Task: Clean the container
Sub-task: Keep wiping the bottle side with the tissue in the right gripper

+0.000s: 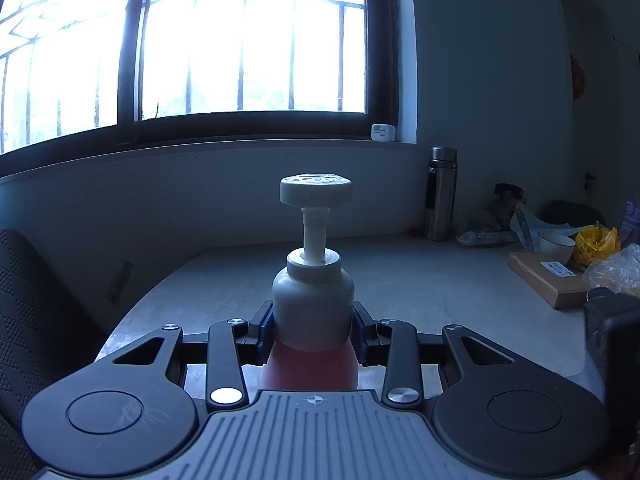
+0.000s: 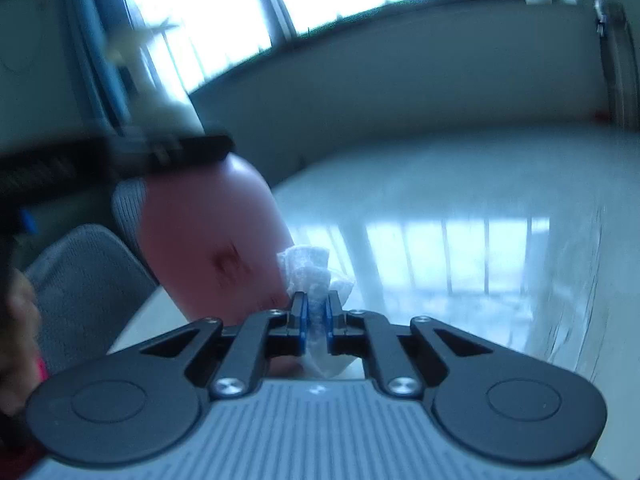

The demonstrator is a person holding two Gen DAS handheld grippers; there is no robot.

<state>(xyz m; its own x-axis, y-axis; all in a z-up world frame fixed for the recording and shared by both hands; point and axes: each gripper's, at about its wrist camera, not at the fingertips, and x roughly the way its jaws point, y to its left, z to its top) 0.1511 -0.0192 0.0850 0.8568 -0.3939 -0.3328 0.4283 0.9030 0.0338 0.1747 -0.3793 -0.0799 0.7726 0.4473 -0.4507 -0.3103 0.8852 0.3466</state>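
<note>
A pump bottle [image 1: 313,312] with a white top and pink lower body stands upright between the fingers of my left gripper [image 1: 313,326], which is shut on its shoulder. In the right wrist view the same pink bottle [image 2: 208,240] hangs tilted at the left, with the other gripper's black fingers [image 2: 160,152] clamped round its neck. My right gripper [image 2: 316,308] is shut on a crumpled white tissue [image 2: 310,272]. The tissue touches the bottle's pink side near a dark mark [image 2: 230,266]. This view is blurred.
A pale glossy table [image 1: 420,280] runs to the wall under a bright barred window [image 1: 240,40]. A steel flask [image 1: 440,194], a cardboard box [image 1: 548,278], a white bowl [image 1: 556,244] and bags [image 1: 596,242] crowd its right side. A grey mesh chair [image 2: 88,280] stands left.
</note>
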